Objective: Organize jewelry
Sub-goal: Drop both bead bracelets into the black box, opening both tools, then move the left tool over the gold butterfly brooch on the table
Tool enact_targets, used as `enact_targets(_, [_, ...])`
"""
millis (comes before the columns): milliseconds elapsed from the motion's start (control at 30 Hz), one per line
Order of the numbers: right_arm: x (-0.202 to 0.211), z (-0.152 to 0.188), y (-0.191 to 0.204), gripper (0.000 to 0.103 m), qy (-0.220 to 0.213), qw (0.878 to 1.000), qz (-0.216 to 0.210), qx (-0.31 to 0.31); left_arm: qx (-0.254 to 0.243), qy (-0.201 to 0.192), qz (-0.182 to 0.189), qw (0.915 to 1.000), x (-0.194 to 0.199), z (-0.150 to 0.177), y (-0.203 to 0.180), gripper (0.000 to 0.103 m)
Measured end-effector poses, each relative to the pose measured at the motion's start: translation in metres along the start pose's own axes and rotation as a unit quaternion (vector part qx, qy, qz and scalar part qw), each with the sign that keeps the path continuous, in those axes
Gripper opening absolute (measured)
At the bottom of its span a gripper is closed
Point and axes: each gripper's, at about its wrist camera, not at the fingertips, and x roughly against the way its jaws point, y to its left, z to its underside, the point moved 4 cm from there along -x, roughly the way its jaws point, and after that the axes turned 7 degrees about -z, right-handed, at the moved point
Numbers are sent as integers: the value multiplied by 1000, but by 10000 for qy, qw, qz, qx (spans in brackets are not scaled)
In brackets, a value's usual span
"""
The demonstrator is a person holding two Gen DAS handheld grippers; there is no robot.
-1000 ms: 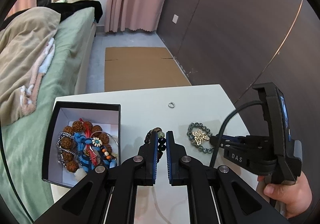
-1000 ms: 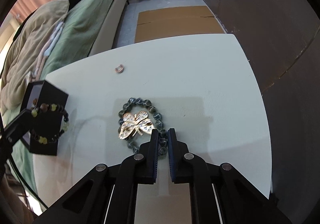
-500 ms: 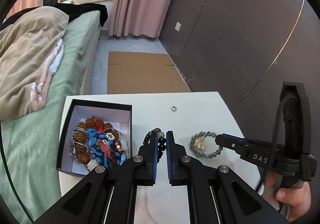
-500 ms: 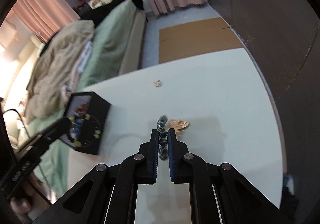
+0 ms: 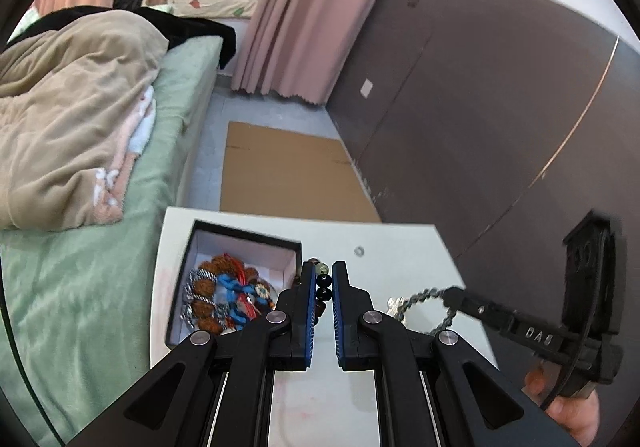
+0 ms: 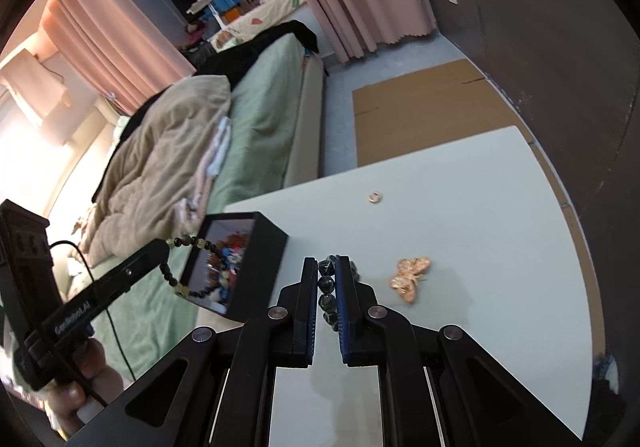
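The left gripper (image 5: 323, 283) is clamping a dark bead bracelet (image 6: 188, 267) above the open black box (image 5: 244, 247); it should release squarely over the opening. The right gripper (image 6: 327, 287) is clamping a grey bead bracelet (image 5: 424, 301) off the white table (image 6: 480, 215), its gold butterfly charm (image 6: 410, 277) dangling. 1 ring (image 6: 375, 197) is lying beyond.

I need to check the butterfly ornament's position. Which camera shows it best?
The right wrist view: the gold butterfly ornament lies unobstructed on the white table. In the left wrist view, only a pale sliver peeks past the left gripper.
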Motion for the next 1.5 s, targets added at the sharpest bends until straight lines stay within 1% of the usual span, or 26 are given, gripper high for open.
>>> enact_targets(67, [-1,-2,3,10,-35,10000,-52,15,55,-97,-23,9999,3,-5,5,8])
enact_targets(133, [-2,-3,6,10,-55,9999,-109,12,103,-108,-33,9999,3,-7,9,8])
enact_targets(233, [-7,-6,11,10,-50,9998,-182,23,222,-146,119,9996,1,-10,12,8])
enact_targets(300, [-9,-6,14,10,-32,9997,-224,50,288,-150,66,9995,-2,-13,14,8])
enact_targets(367, [-12,-7,17,10,-18,9996,-253,82,346,-150,110,9992,-4,-16,16,8])
enact_targets(433, [-16,-9,19,10,6,9995,-301,94,396,-116,69,9991,-7,-18,18,13])
enact_targets(467, [-17,-9,19,10,15,9994,-329,92,421,-82,35,9991,-8,-19,20,29])
enact_targets(500, [-19,-9,20,10,26,9993,-362,82,469,-57,-7,9989,-9,-20,22,53])
enact_targets(567, [-20,-9,22,10,38,9991,-423,70,624,-163,-86,9979,-7,-21,29,75])
enact_targets(633, [-22,-10,25,10,41,9986,-513,74,712,-321,-132,9969,-2,-24,34,77])
enact_targets(767, [-23,-13,35,10,-45,9972,-733,103,786,-313,-279,9960,-3,-27,45,77])
enact_targets(967, [-32,-22,58,10,-158,9937,-1101,169,993,-272,-392,9939,-2,-27,60,77])
enact_targets(1200, [-48,-31,85,11,-249,9870,-1582,161,1242,-264,-427,9910,2,-28,76,77])
enact_targets(1233, [-51,-31,90,11,-225,9878,-1534,175,1277,-261,-420,9906,2,-27,78,77])
enact_targets(1267, [-55,-30,92,15,-167,9884,-1501,169,1301,-253,-419,9903,2,-27,79,77])
enact_targets(1300, [-60,-28,93,34,-50,9882,-1526,129,1331,-246,-413,9899,3,-27,80,77])
enact_targets(1333, [-64,-26,91,48,23,9888,-1494,69,1359,-244,-401,9896,3,-26,81,77])
enact_targets(1367, [-65,-25,88,67,21,9903,-1388,29,1369,-243,-384,9895,4,-26,82,77])
enact_targets(1433, [-62,-23,82,69,-31,9936,-1130,40,1344,-251,-372,9899,4,-26,81,77])
enact_targets(1500, [-58,-23,75,69,16,9942,-1079,17,1305,-271,-365,9904,6,-26,78,77])
